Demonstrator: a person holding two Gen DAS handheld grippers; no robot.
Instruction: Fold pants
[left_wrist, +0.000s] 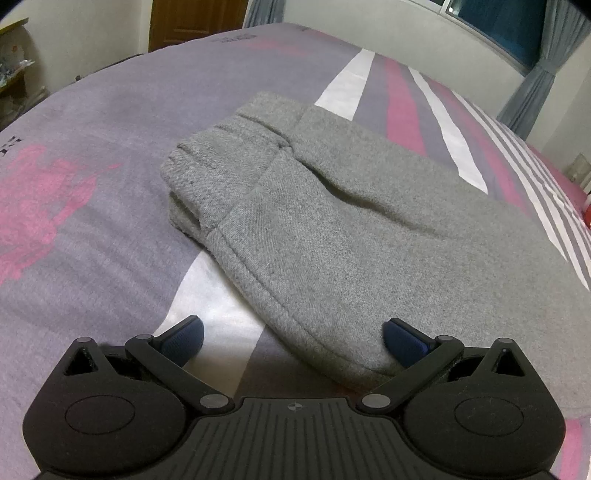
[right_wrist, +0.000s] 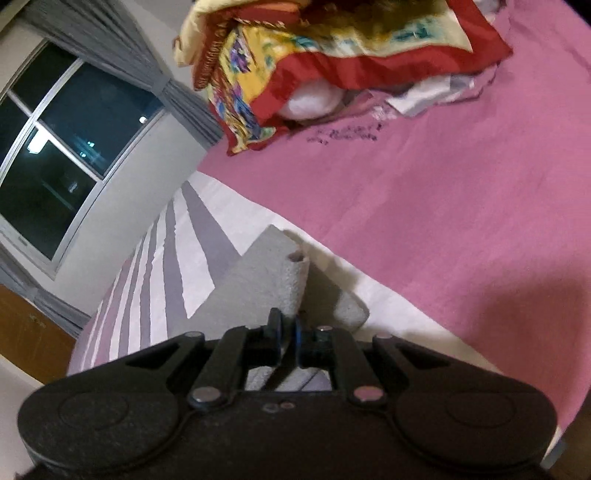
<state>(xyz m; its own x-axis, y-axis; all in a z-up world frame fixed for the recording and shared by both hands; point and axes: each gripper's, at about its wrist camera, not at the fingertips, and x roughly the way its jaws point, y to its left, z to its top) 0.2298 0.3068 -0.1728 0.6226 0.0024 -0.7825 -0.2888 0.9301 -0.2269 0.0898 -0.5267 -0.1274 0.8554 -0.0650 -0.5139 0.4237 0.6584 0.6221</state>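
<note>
Grey pants (left_wrist: 314, 206) lie folded on the striped bed sheet (left_wrist: 92, 240) in the left wrist view, and the left gripper (left_wrist: 293, 338) waits over their near edge with its fingers wide apart, holding nothing. In the right wrist view, the right gripper (right_wrist: 286, 334) has its fingers pinched tight on a corner of the grey pants (right_wrist: 273, 277), near a pile of bright bedding (right_wrist: 295, 62).

Bed (left_wrist: 110, 229) is carrying a sheet striped purple, pink and white. Grey pants (left_wrist: 332, 221) are lying folded directly on it. A red-and-yellow patterned blanket (right_wrist: 295, 74) is sitting bunched on the pink area.
</note>
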